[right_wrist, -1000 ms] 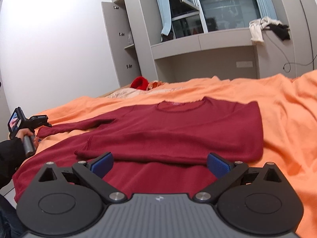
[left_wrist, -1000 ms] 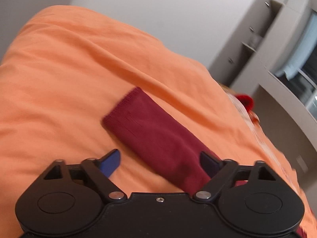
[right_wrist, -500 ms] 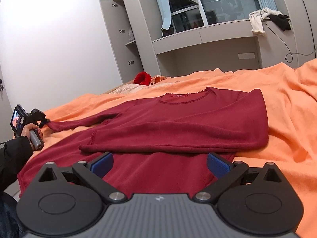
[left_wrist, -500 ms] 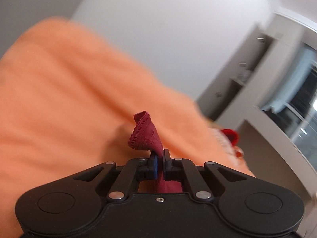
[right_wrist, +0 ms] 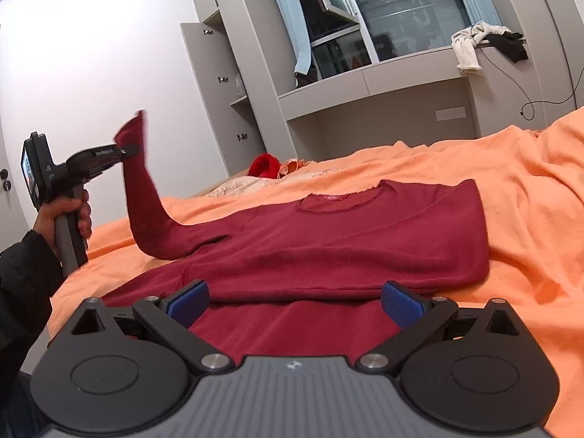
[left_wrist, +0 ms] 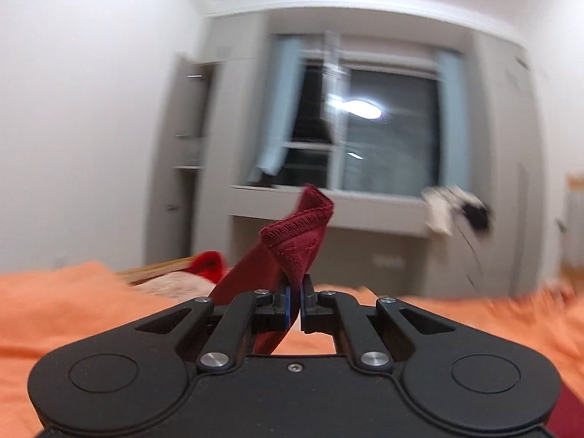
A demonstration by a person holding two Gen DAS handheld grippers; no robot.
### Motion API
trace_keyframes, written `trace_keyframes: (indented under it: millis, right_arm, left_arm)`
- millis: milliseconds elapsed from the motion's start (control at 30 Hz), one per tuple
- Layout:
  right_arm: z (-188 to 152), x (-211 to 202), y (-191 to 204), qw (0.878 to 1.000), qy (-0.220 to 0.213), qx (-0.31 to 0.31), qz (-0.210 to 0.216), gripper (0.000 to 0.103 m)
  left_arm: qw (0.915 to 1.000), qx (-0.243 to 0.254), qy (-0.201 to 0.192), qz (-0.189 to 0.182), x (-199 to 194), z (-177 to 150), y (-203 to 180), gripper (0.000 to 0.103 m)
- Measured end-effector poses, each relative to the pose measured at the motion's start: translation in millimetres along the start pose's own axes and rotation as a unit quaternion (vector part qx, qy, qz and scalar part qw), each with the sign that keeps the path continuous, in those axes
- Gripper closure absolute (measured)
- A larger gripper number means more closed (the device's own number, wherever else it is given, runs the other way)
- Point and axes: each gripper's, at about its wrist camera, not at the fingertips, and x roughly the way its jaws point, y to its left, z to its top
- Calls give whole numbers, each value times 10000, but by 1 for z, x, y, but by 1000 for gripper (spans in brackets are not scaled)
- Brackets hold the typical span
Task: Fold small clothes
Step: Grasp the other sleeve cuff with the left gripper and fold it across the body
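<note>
One dark red sweater, two grippers

We see the dark red sweater as soft matt knit cloth with a stitched cuff. The orange bedspread is matt, creased fabric. Our right gripper looks matt black plastic, with shiny metal pins and textured blue pads.

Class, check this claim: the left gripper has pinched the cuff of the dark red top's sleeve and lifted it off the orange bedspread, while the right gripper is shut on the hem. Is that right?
One detail is wrong. The right gripper is open and holds nothing, hovering over the dark red top, as the right wrist view shows. The left gripper does hold the lifted sleeve above the orange bedspread.
</note>
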Motion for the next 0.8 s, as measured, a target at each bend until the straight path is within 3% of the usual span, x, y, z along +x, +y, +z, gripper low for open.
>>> trace_keyframes:
  millis: [233, 500, 667, 800]
  right_arm:
    - [0, -5, -10, 9994, -98, 113, -319, 0]
    - [1, -4, -18, 9987, -103, 272, -422, 0]
    - [-2, -1, -16, 9989, -55, 201, -425, 0]
    - [-3, 0, -16, 9988, -30, 190, -444, 0]
  left_arm:
    - [9924, 522, 594, -943, -6, -46, -78, 99]
    - [9771, 1053, 965, -1576, -43, -104, -133, 99]
    - [9635, 1263, 1348, -1937, -47, -126, -127, 97]
    - [9547, 1289, 1520, -2211, -54, -129, -122, 88]
